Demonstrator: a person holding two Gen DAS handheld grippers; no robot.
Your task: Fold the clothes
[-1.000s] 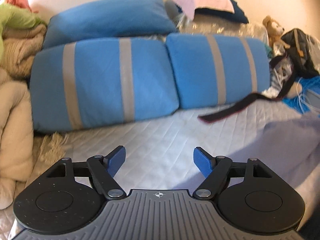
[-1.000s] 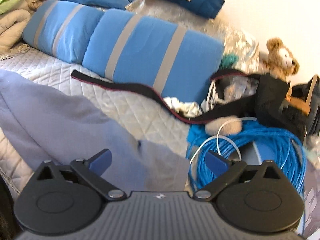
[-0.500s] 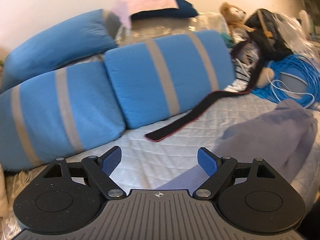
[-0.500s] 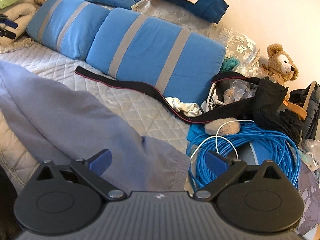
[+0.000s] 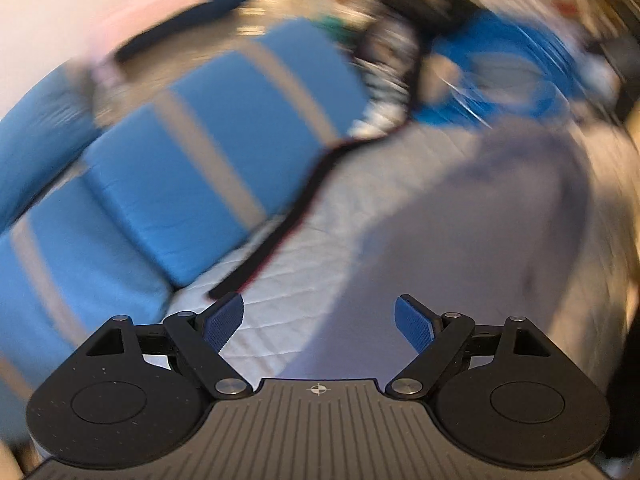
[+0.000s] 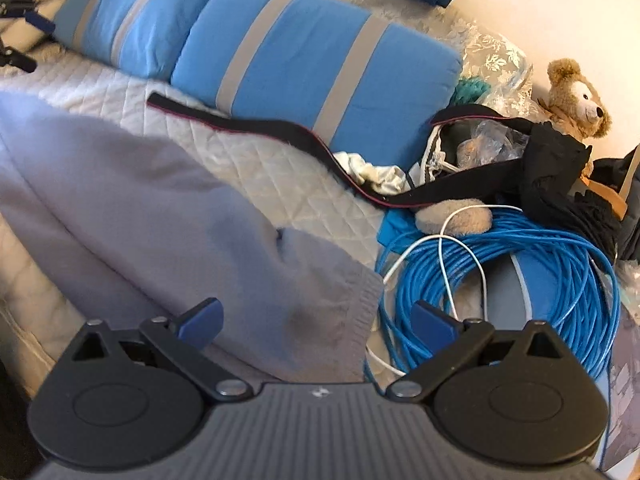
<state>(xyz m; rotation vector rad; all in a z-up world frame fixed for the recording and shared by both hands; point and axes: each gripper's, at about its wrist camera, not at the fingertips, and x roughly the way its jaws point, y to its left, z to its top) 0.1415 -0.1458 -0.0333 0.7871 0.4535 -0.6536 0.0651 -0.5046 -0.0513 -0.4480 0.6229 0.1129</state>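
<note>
While the left wrist view is smeared with blur, I can still read the layout. Largest item: the white quilted bed cover (image 6: 256, 172), spread under everything. On it, against the wall side, lie two blue cushions with grey stripes (image 6: 312, 64), end to end. The task item, a lavender-grey knitted garment (image 6: 160, 216), lies crumpled on the quilt in front of the cushions; its ribbed hem (image 6: 360, 300) points toward a coil of bright blue cable (image 6: 560, 272) just beside it. In the left view the same garment (image 5: 480, 220) fills the right half.

A long black strap with a red edge (image 6: 248, 128) runs along the foot of the nearer cushion toward a black heap. A brown teddy bear (image 6: 576, 96) sits at the wall, far right.

My right gripper (image 6: 316, 320) hovers over the hem, jaws spread wide, nothing between the blue pads. My left gripper (image 5: 319, 320) is likewise spread wide and empty, above quilt and garment edge.
</note>
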